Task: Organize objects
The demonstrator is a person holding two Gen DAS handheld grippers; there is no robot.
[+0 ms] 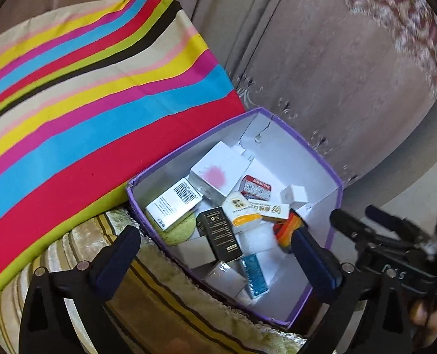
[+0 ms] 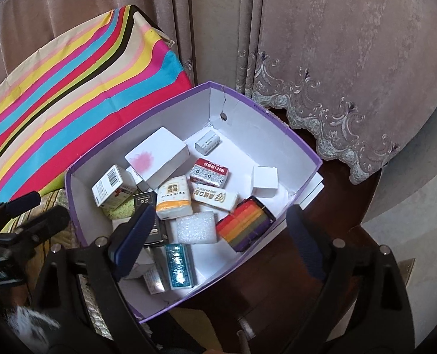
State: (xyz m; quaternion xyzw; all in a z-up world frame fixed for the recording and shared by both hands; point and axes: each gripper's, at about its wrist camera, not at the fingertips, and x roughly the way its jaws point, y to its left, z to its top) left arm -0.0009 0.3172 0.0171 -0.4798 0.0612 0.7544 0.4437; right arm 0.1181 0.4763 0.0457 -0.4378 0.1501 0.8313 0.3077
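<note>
Over the box, left tool [image 1: 215,242]: jaws spread wide and empty, one finger over the striped plush cover at the box's near-left side, the other over the box's inside near the rainbow block.
Right tool [image 2: 221,224]: jaws wide apart, nothing between the pads; its left finger hangs above the black carton, its right finger past the box's right wall, over the dark wooden worktop.
Purple box [image 2: 289,138]: open-topped, white inside, standing on the worktop [image 2: 330,206] beside the striped cushion.
Contents: small cartons lie jumbled on the box floor, mostly toward the left and near side.
White carton with pink blot [image 2: 156,156]: largest, tilted, at the back left.
Barcode carton [image 1: 174,203]: leaning against the left wall, on something green.
Black carton [image 1: 219,233]: lying near the centre of the pile, partly hidden in the right wrist view.
Rainbow block [image 2: 245,224]: against the right wall, just beside a white foam pad [image 2: 196,225].
Teal carton [image 2: 180,265]: near edge, lying flat.
Striped cushion [image 1: 85,103]: leaning at the left, touching the box wall.
Curtain [image 2: 351,59]: behind everything, embroidered hem hanging over the worktop's far side.
</note>
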